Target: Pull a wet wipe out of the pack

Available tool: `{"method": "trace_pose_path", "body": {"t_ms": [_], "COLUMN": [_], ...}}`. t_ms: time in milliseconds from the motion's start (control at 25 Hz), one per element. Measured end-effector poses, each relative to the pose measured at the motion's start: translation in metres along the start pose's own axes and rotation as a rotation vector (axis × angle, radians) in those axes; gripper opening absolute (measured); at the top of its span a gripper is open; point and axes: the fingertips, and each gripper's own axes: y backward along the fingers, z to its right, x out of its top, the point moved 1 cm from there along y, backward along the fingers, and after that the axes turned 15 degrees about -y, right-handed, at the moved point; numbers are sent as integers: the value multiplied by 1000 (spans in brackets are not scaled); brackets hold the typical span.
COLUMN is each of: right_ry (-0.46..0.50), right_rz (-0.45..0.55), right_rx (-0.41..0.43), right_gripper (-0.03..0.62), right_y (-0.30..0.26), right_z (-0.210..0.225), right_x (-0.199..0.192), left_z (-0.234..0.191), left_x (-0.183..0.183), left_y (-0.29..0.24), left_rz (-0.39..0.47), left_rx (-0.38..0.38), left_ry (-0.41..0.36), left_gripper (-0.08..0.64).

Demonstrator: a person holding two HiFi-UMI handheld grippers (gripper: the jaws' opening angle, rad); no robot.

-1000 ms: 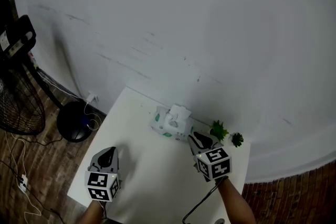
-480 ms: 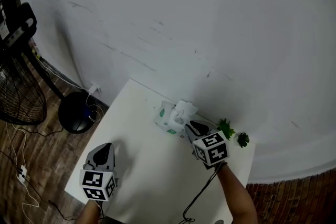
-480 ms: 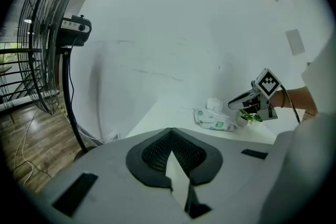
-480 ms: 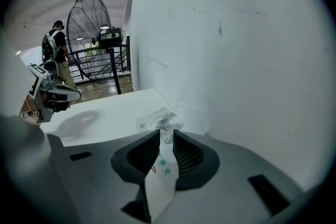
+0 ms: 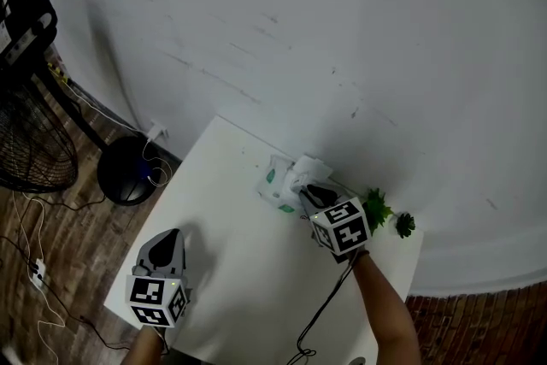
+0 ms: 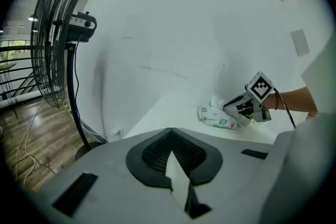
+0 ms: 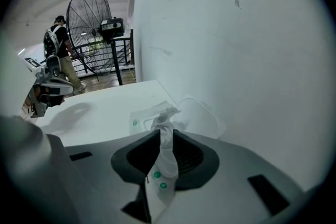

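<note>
Our right gripper (image 5: 313,195) clamps its jaws on the wet wipe (image 7: 165,122) while our left gripper (image 5: 167,240) rests, jaws together, well away, so the unheld pack (image 5: 275,191) may lift too.

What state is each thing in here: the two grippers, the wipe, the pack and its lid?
right gripper: shut on the wet wipe.
left gripper: shut, nothing between its jaws, well apart from the pack.
wet wipe: partly out of the pack, twisted, pinched between the right gripper's jaws.
pack: lying on the table, opened.
lid flap: open, folded back toward the wall.
</note>
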Motion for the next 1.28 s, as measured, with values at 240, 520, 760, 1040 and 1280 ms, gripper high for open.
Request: {"method": "trace_pose_path", "body": {"t_ms": [240,520,760,1040,1280], "right_ry": [4,79,113,85,56], "right_rz": [-8,-73,-102,-119,-131], "right_rx": [5,-6,-12,34,55], "right_gripper": [74,67,52,48,34], "right_y": [-7,-15,-23,-25,-28], "right_z": [2,1,1,0,0], "right_x": [0,-1,-2,-2,-3], "left_z": [-1,-1,-1,-2,-2], "left_x": [-3,-8,-10,-12,-14], "left_y": [-2,-4,-6,-8,-11], "left_rz": [-13,-29,-34,-46,-53], "left_rx": [4,9,8,6,5], "left_ry": [2,10,10,15,16], "left_gripper": [2,2,2,2,2]}}
